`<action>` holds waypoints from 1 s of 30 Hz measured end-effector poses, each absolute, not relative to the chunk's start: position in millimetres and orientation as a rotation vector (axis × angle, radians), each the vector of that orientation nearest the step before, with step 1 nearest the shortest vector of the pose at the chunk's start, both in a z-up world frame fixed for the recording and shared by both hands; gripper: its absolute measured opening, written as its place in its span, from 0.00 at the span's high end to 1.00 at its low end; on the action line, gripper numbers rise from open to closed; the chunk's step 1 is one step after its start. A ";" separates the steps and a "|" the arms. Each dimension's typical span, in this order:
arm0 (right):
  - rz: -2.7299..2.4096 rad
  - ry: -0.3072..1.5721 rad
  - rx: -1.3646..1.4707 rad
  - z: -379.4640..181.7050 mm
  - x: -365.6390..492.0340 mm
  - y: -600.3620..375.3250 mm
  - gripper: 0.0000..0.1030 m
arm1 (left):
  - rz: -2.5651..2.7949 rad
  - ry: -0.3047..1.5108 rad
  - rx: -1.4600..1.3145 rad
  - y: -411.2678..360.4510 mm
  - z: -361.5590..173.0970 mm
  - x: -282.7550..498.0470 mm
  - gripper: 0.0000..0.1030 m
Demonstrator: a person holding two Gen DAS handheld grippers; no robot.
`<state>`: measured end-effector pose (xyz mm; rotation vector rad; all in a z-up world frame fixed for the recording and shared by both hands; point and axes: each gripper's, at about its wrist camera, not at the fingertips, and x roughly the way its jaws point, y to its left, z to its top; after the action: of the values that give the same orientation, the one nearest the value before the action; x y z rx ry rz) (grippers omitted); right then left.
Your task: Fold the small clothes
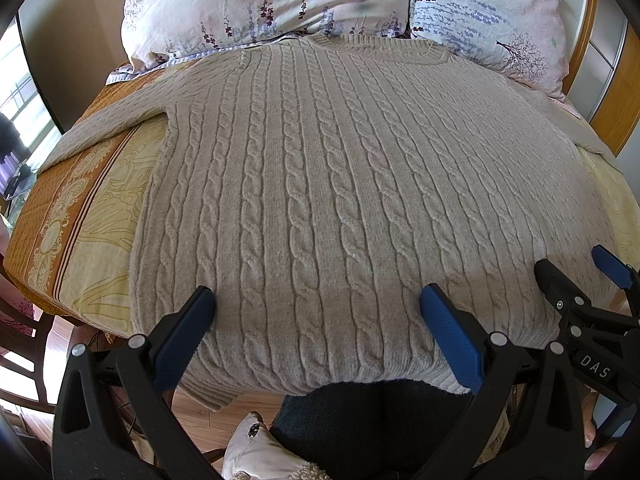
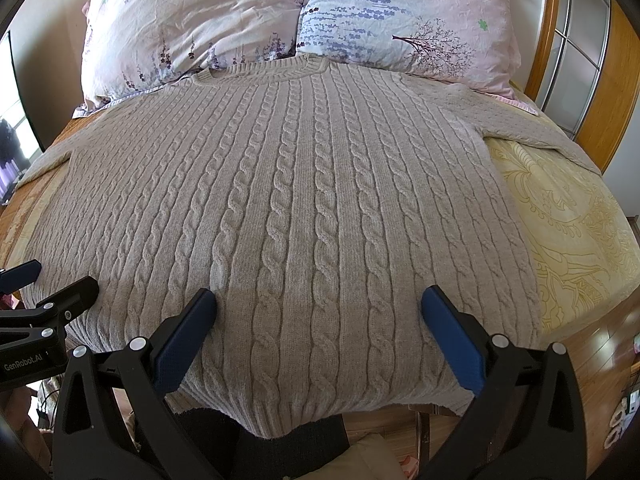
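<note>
Sweater (image 1: 320, 184) flat, long axis running straight ahead, hem nearest. Left gripper (image 1: 318, 312) and right gripper (image 2: 320, 312) released, hovering side by side over hem, equally near.

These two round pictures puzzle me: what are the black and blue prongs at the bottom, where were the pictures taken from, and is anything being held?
There is no robot here. A person holds a hand tool in each hand, each with two fingers and a wide-angle camera looking along them, which is why the pictures curve.

One picture comes from the left gripper, the other from the right gripper. The blue-padded prongs are their fingers.

A beige cable-knit sweater lies flat on a bed with a yellow patterned sheet, its collar toward two floral pillows, its sleeves spread sideways.

Nothing is held: both pairs of fingers stand wide apart above the sweater's hem.
</note>
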<state>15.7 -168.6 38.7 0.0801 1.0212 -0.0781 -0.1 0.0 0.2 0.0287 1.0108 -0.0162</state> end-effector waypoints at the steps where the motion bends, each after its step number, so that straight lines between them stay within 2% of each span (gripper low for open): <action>1: -0.078 1.021 0.080 38.8 15.7 -168.6 0.01 | -0.016 1.011 0.029 0.0 0.2 -0.1 0.02; 19: -0.059 1.020 0.070 38.1 17.2 -168.5 0.01 | -0.017 1.023 0.029 -1.8 0.9 2.3 0.02; 30: 0.018 0.895 0.047 34.2 10.4 -173.1 0.01 | -0.027 1.021 0.038 0.7 0.4 4.0 0.02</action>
<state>10.4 -173.1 34.2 0.0474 0.8954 0.0179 4.0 0.7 0.4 0.0383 1.0211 -0.0269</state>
